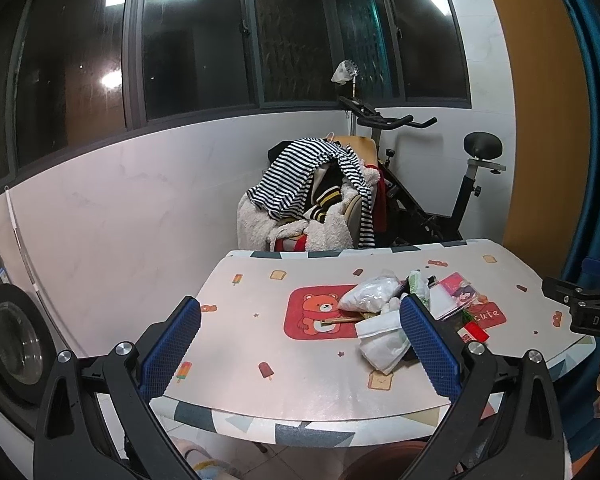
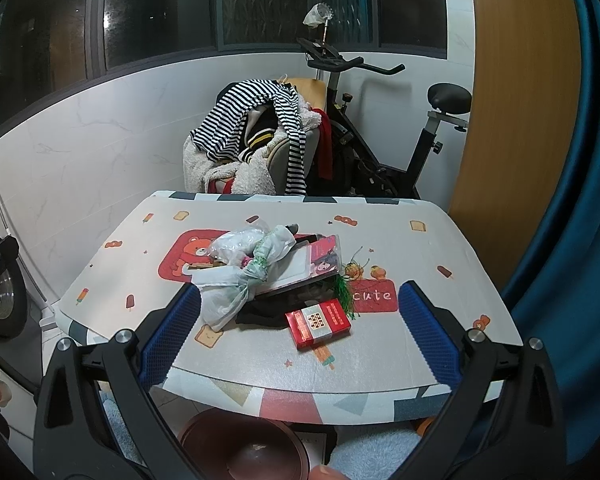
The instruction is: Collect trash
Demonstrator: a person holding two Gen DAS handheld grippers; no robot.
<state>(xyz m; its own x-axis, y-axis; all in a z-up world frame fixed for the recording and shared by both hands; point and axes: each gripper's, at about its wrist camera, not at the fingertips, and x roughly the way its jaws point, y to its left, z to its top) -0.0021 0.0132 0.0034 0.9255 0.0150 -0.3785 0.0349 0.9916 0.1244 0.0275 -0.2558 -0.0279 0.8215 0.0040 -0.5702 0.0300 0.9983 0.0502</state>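
A heap of trash lies on the small table [image 2: 380, 364]: a knotted clear plastic bag [image 2: 240, 276], a red cigarette box [image 2: 318, 322], a pink-edged packet [image 2: 320, 258], a green tassel [image 2: 346, 292] and something black underneath. In the left wrist view the same heap shows a white crumpled bag [image 1: 370, 294] and white paper packaging [image 1: 384, 338]. My left gripper [image 1: 300, 354] hovers open above the near table edge, left of the heap. Open too, my right gripper [image 2: 300, 338] frames the red box from the near side, touching nothing.
A dark red bin [image 2: 244, 446] sits on the floor under the table's near edge. Behind the table are a chair piled with clothes [image 2: 256, 140] and an exercise bike [image 2: 380, 120]. A washing machine [image 1: 8, 344] stands left, a blue curtain [image 2: 572, 200] right.
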